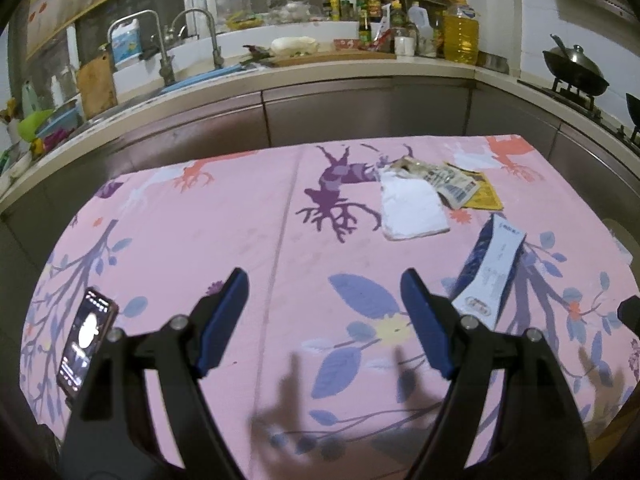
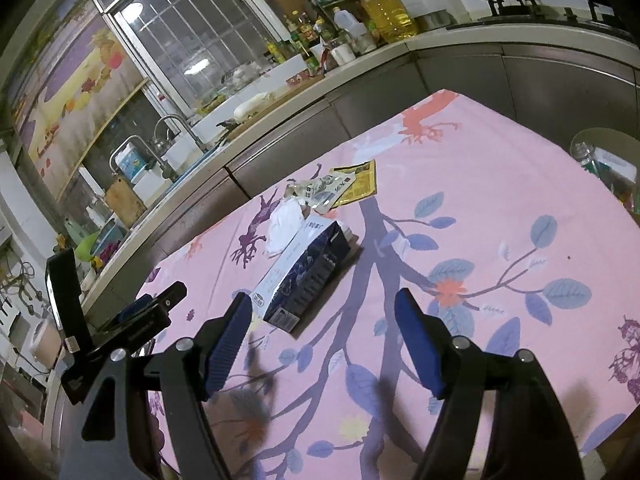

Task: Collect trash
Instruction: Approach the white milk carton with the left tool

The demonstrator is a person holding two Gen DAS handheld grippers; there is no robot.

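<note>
Left wrist view: left gripper (image 1: 324,320) spread wide, nothing between pads, above pink tablecloth (image 1: 200,232). Blue-white carton (image 1: 490,268) lies just right of it; white paper (image 1: 412,208) and crumpled wrappers (image 1: 452,180) farther back. Phone (image 1: 86,336) at left.

Right wrist view: right gripper (image 2: 324,340) also spread, empty; carton (image 2: 304,272) ahead near left finger (image 2: 228,344), wrappers (image 2: 336,188) beyond.

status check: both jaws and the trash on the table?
Left gripper and right gripper open, empty. Blue carton, white paper, wrappers lie uncollected. Phone at left, clear.
</note>
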